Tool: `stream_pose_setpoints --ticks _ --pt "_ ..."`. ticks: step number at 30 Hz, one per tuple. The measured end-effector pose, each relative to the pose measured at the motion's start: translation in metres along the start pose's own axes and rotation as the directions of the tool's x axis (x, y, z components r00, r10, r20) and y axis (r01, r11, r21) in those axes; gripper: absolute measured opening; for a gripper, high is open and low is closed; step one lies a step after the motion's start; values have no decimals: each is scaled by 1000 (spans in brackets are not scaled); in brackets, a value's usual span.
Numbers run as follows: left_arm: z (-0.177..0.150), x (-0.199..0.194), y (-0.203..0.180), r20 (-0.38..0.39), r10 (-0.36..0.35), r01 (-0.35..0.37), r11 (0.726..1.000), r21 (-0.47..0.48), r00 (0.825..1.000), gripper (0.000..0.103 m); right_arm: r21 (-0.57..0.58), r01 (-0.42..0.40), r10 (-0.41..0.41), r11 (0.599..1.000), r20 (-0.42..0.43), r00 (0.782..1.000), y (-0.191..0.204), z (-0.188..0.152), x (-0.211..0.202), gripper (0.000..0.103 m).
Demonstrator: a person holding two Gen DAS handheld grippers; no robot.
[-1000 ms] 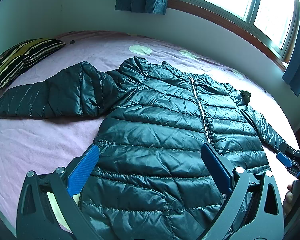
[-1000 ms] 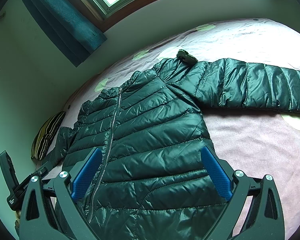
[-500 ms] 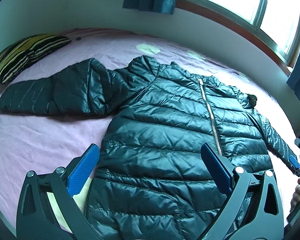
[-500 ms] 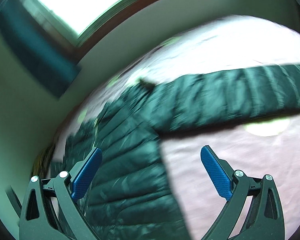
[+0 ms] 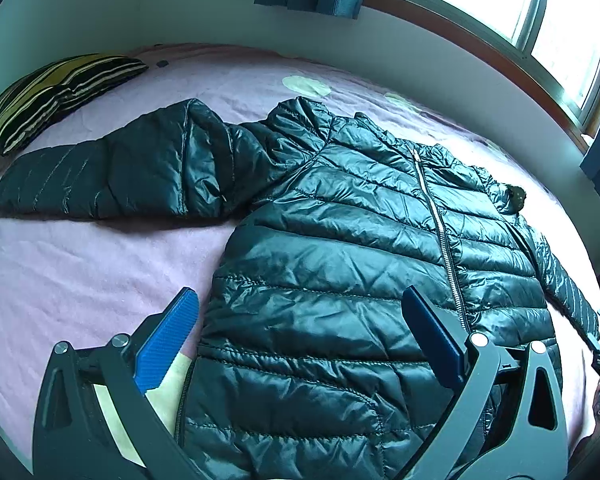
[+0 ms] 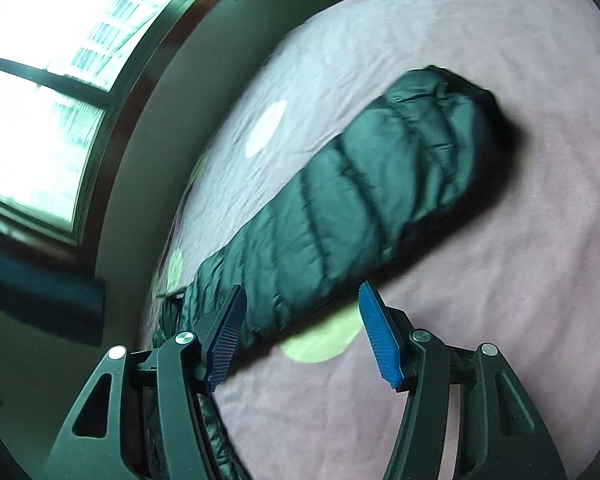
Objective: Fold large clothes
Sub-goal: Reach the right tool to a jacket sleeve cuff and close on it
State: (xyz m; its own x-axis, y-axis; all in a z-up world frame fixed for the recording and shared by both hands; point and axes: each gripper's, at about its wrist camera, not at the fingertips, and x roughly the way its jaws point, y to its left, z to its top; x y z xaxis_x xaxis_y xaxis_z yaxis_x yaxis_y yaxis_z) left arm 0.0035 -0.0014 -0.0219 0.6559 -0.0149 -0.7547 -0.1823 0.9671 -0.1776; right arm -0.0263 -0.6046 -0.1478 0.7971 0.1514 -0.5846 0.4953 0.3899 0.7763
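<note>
Dark puffer jacket (image 5: 340, 264) lying flat on the pink bed (image 5: 80, 264), collar pointing far, sleeves stretching left and right, left gripper (image 5: 300, 336) hovering released over the hem, right gripper (image 6: 300, 332) just closing partway, gripping nothing, over the right sleeve (image 6: 360, 200)

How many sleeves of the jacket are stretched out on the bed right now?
2. One sleeve lies spread toward the striped pillow on the left; the other sleeve runs off to the right edge, nearer the window. Neither is folded in yet.

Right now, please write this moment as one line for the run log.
stage: reaching for sleeve | jacket: spread flat on bed, zipped | left gripper: open above hem | right gripper: jaws just closing partway, nothing gripped, over right sleeve
</note>
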Motion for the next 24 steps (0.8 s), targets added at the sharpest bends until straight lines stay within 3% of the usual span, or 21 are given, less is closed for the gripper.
stream_pose_setpoints --ticks 5,10,16,19,22,24 --pt "-1 4 2 -7 -4 4 1000 0 1000 101 82 26 -30 996 54 998 -36 22 -4 63" --pt "-3 7 2 -17 -4 4 1000 -2 1000 101 132 -26 12 991 102 995 -63 42 -12 63" --pt "-5 9 0 -23 -6 7 1000 6 1000 101 136 -33 12 990 154 988 -72 57 -11 63" --pt "-5 10 -1 -25 -8 8 1000 8 1000 101 103 1 -17 995 157 987 -63 57 -7 63" --pt "-6 11 -2 -29 -10 10 1000 9 1000 101 91 54 -68 994 158 985 -55 57 -1 48" --pt "-6 11 -1 -32 -11 12 1000 7 999 101 100 62 -77 993 154 985 -56 61 4 29"
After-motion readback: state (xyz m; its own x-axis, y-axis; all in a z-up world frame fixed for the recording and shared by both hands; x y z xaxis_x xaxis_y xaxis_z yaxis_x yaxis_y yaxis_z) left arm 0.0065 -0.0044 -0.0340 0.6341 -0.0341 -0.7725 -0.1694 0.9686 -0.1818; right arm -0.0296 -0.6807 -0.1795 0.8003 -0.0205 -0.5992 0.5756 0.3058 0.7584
